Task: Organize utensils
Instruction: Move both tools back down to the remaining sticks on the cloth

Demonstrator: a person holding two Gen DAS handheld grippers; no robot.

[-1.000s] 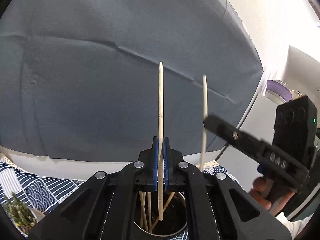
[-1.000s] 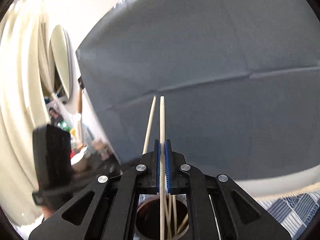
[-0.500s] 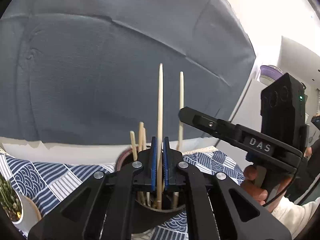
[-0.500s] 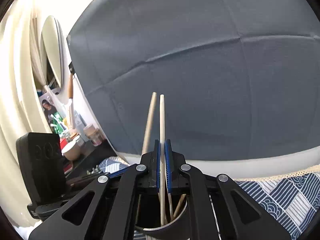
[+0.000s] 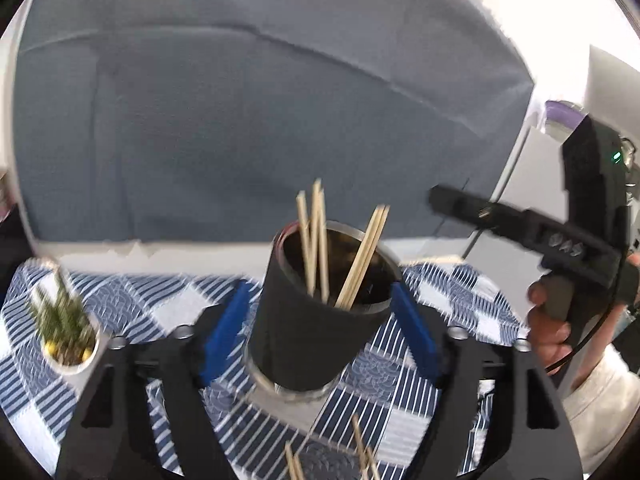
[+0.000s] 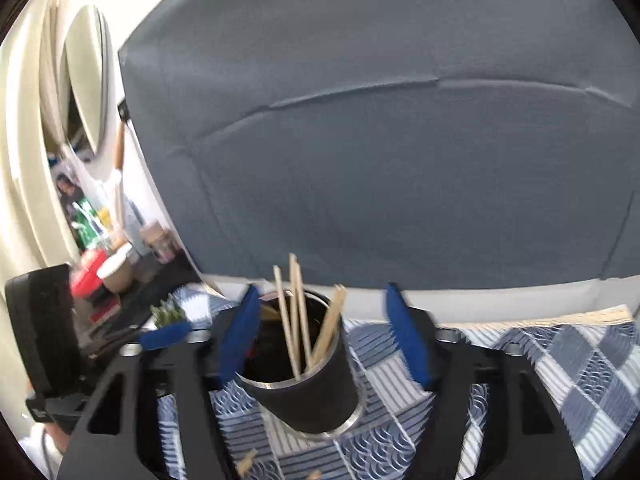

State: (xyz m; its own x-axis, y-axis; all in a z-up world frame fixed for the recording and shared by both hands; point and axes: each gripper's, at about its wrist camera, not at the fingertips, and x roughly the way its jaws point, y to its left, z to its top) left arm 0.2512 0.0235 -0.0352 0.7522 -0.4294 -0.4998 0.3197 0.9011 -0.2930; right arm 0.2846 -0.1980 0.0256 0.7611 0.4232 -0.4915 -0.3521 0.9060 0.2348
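Chopsticks (image 5: 316, 240) stand in the dark cup (image 5: 316, 320) on the checked tabletop (image 5: 460, 312), light, stiff and thin, best pinched near mid-length, while the left tool (image 5: 320, 328) and right tool (image 6: 320, 336) are opening wide, gripping nothing.

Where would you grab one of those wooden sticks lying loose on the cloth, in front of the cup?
Probably mid-shaft, coming down from above with the fingers across the stick. The loose chopsticks lie flat on the checked cloth, thin and long, so only their sides offer a pinch. Both the left gripper and right gripper are opening, nothing between their pads.
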